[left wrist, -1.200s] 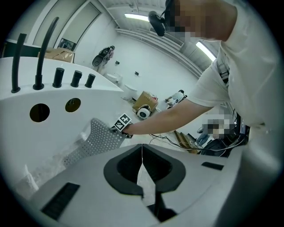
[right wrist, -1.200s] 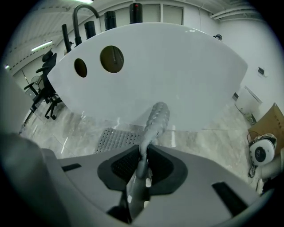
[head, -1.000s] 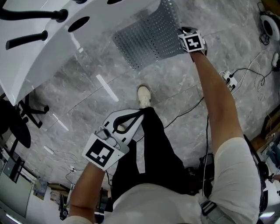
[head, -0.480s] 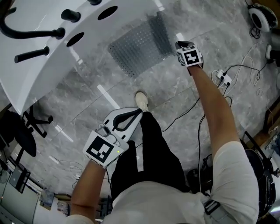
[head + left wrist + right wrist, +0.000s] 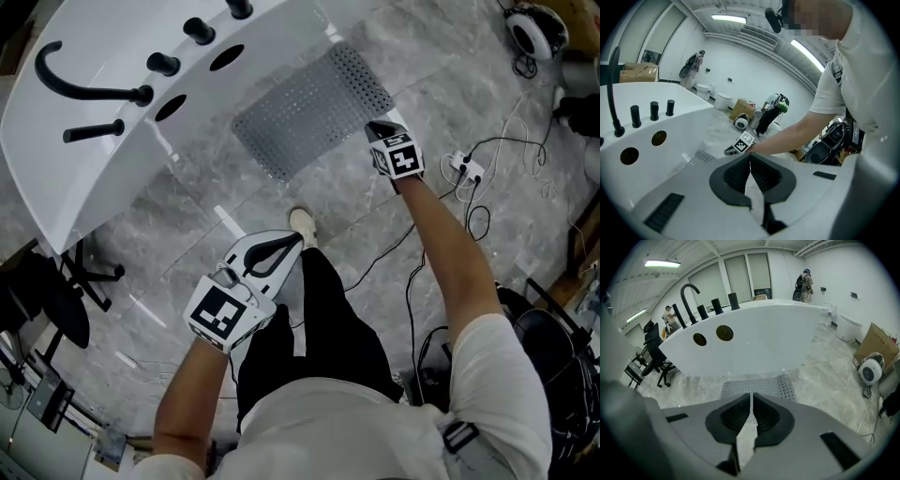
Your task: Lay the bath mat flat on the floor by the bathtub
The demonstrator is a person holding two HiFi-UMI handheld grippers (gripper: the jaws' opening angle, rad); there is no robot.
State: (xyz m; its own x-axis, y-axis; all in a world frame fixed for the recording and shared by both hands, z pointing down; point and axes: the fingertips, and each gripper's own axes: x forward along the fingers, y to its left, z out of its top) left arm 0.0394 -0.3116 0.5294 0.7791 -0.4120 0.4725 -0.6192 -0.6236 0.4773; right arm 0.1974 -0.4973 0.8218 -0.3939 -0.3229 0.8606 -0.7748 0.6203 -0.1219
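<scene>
Head view: the bath mat (image 5: 314, 111) lies flat on the grey floor (image 5: 178, 216), just beside the bathtub (image 5: 112, 141). Its long axis runs along the tub's side and its short ends point along the tub's length. My right gripper (image 5: 374, 127) sits just off the mat's long edge, on the side away from the bathtub; I cannot tell from here whether it touches. My left gripper (image 5: 294, 241) is well apart from the bathtub, over my own leg. Left gripper view: my fingers meet tip to tip with nothing between them. Only a small perforated patch of mat shows at the foot of the bathtub; my gripper body hides the rest. Right gripper view: my fingers are drawn in to a thin slit and hold nothing. The mat lies crosswise between my fingertips and the bathtub, its near edge hidden behind my fingers.
</scene>
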